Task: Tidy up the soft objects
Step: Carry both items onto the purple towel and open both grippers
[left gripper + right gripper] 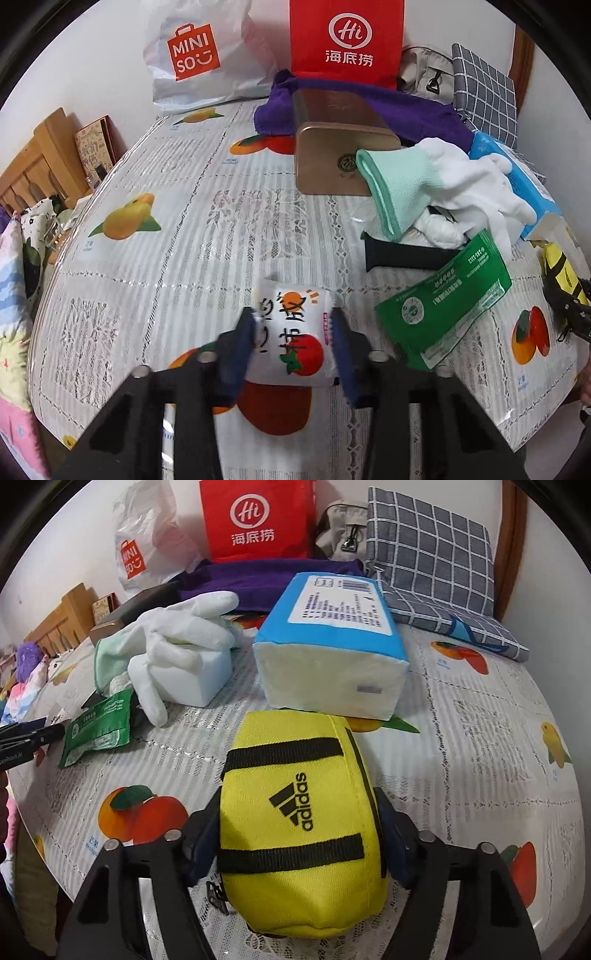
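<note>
Two grippers each hold one soft item above the fruit-print counter (155,206). The left gripper (295,332) is clamped on a small white tissue packet (295,332) printed with a tomato; its blue pads press the packet's two long sides, so the packet's long axis runs straight ahead along the fingers. The right gripper (299,834) grips a yellow adidas pouch (299,812) across its width, jaws spread fairly wide around the padded body, and the pouch likewise points forward, its far end nearly touching the blue-wrapped tissue pack (332,642).

The rest of the soft things sit ahead and between the two arms: a white glove (181,638) with a mint cuff draped over a pale block, a green wipes packet (447,310) lying flat and tilted, a black strap-like piece (399,254) under it, and a purple towel (417,110) by a gold tin (332,162).

Seen from the left wrist, that cluster lies forward and to the right, so the packet probably has to travel rightward to join it. The right arm is the nearer of the two to the pile, with the big tissue pack directly in front of its pouch.
</note>
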### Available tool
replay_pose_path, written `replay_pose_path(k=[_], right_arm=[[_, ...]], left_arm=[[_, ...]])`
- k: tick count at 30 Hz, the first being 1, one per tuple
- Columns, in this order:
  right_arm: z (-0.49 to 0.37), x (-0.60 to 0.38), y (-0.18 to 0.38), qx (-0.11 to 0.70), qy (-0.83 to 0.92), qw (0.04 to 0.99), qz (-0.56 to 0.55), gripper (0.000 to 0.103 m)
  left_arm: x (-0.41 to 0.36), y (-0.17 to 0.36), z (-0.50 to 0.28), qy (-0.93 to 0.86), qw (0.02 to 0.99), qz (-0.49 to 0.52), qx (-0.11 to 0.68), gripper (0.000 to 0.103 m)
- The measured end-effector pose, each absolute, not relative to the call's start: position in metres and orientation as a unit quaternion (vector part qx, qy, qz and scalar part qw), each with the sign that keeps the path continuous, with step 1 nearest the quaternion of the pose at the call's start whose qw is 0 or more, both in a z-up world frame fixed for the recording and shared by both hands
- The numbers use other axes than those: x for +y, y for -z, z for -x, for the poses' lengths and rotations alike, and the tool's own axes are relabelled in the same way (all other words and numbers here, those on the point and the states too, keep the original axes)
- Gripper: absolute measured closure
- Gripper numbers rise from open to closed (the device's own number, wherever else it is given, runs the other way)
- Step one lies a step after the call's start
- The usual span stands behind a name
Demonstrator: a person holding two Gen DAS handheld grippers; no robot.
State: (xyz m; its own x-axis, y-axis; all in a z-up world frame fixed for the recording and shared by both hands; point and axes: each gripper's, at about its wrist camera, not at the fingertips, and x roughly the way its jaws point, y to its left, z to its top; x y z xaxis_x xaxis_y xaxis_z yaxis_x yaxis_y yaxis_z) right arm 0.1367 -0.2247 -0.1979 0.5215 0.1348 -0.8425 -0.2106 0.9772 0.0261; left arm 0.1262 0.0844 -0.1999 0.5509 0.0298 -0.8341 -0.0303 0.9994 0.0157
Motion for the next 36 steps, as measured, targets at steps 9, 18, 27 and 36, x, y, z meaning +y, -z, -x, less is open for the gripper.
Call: replay_pose_path(k=[9,18,27,36], right_arm=[[-0.132,-0.231,0.192,0.487,-0.094,0.868,0.013,0.039],[-0.136,-0.241,0.166,0.479,-0.085,0.873,0.0,0.039],[-0.162,-0.247,0.124,0.449,-0.085,0.889,-0.007,0.039],[-0.223,-0.228,0.088,0.423,-0.102,0.9,-0.017,0.039]], left_arm=[[0.085,0.197,-0.136,-0.002,0.879,0.021,0.476,0.082],[0.082,0.167,-0.145,-0.003,0.894,0.021,0.447,0.082],[0.073,0.12,-0.176,-0.007,0.909,0.004,0.416,0.082],[0.058,0.091,-0.222,-0.001,0.916,-0.01,0.4,0.082]])
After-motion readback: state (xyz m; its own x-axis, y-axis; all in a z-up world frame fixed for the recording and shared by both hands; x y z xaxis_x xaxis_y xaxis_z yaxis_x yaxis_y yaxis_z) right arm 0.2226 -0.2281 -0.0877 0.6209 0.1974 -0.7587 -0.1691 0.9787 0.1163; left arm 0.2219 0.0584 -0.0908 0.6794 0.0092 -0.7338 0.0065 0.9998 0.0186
